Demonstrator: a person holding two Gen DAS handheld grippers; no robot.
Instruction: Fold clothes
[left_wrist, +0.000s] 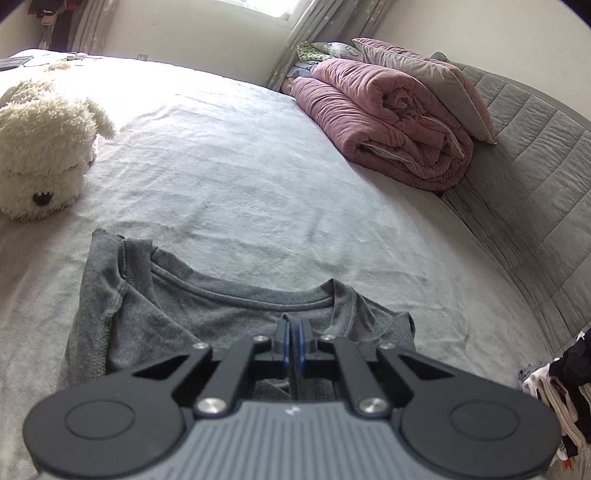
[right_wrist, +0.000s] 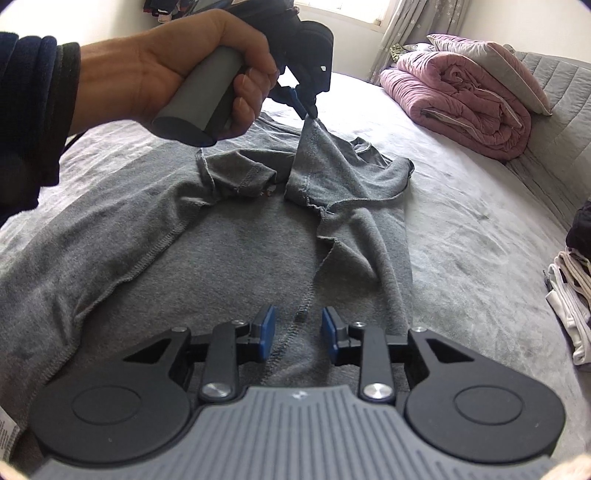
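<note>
Closest in, the right gripper (right_wrist: 298, 328) stands with its blue pads apart, straddling a stitched edge of the grey T-shirt (right_wrist: 236, 236) without pressing it, probably lining up for a grab. The shirt lies spread on the bed (right_wrist: 461, 229) beneath both tools. Further out, the left gripper (right_wrist: 309, 110), gripped by the person's hand (right_wrist: 192, 70), is pinched tight on a fold near the collar, lifting it into a peak, likely to carry that side over. Well beyond sits a rolled pink quilt (right_wrist: 458, 99).
</note>
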